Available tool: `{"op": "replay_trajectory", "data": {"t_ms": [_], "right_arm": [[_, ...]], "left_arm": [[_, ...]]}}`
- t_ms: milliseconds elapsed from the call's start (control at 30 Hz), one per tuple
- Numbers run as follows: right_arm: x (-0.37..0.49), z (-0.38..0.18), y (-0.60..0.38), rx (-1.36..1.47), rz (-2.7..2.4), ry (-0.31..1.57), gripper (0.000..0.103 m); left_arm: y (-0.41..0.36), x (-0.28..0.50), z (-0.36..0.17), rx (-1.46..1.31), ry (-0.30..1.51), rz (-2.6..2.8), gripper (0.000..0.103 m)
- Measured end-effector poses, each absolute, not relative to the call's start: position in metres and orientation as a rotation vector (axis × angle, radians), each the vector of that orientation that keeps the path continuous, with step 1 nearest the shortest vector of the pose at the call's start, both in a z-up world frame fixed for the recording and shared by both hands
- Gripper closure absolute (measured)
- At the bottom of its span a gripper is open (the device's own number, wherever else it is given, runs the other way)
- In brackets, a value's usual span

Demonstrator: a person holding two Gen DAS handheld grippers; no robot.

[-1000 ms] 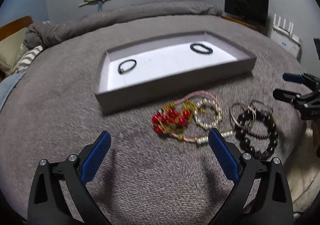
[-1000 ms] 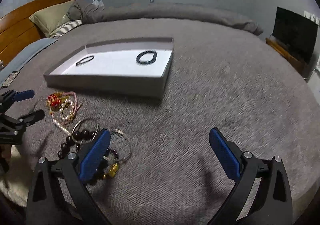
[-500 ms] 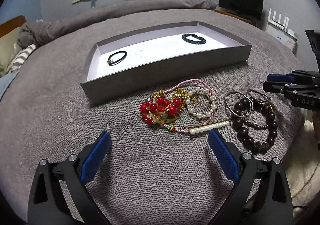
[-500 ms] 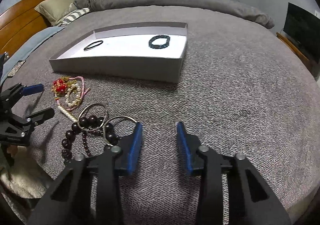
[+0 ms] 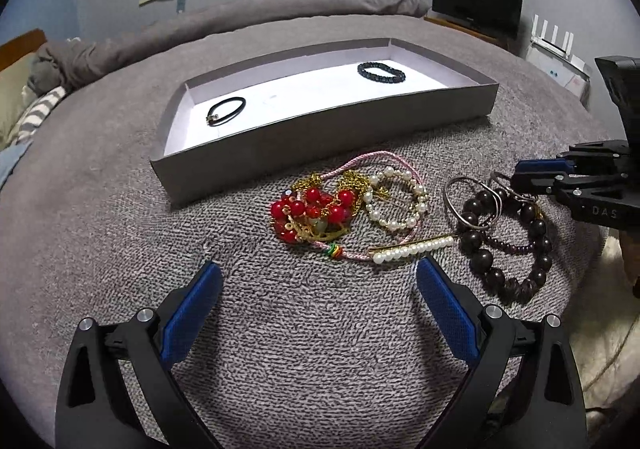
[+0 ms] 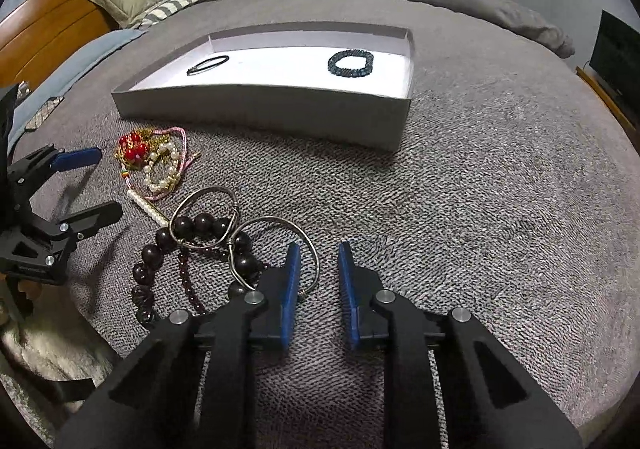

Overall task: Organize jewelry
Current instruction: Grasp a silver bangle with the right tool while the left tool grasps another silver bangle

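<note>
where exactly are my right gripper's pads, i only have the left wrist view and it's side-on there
Observer: The right gripper has its blue pads close together but apart, clamped on nothing.
Operator: is it lined up on the thin silver wire bangle
Observer: Partly. The thin silver wire bangle lies flat on the grey knitted blanket. Its near rim crosses behind the left-hand pad and just shows in the gap. I cannot tell whether they touch.
</note>
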State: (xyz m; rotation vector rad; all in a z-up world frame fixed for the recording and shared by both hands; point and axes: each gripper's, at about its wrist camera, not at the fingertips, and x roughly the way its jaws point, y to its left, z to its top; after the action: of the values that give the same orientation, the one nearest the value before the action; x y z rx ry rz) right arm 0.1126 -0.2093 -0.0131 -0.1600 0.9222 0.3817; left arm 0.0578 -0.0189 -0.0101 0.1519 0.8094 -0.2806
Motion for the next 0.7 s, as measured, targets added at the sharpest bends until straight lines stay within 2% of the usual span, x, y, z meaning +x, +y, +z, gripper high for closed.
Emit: {"op": "replay_trajectory", "data": {"t_ms": [333,367,433,500,700], "right_arm": [[0.118,-0.016,-0.199,-0.214,0.388,0.933,0.084],[0.117,-0.016,-0.199,-0.219,0.39,0.931,0.085],[0.117,-0.016,-0.199,-0.21,0.39,0.926,0.096],[0.115,-0.015,-0.202,-0.189,0.395,0.922,0.1],[0.108,-0.006,-0.215,-0.122,0.411,0.876,0.1]], "left_arm": [[-0.022,0.059,-0.01,0.146,0.813,-0.294,0.004],[-0.022,0.059,-0.01,0.138,0.816,-0.304,0.004],[-0.026,0.061,-0.008,0.123,0.826,-0.321,0.004],[-0.031,0.062,-0.006,0.121,0.825,-0.343,0.004],[-0.058,0.065,0.005,0.143,0.807,-0.407,0.004]]}}
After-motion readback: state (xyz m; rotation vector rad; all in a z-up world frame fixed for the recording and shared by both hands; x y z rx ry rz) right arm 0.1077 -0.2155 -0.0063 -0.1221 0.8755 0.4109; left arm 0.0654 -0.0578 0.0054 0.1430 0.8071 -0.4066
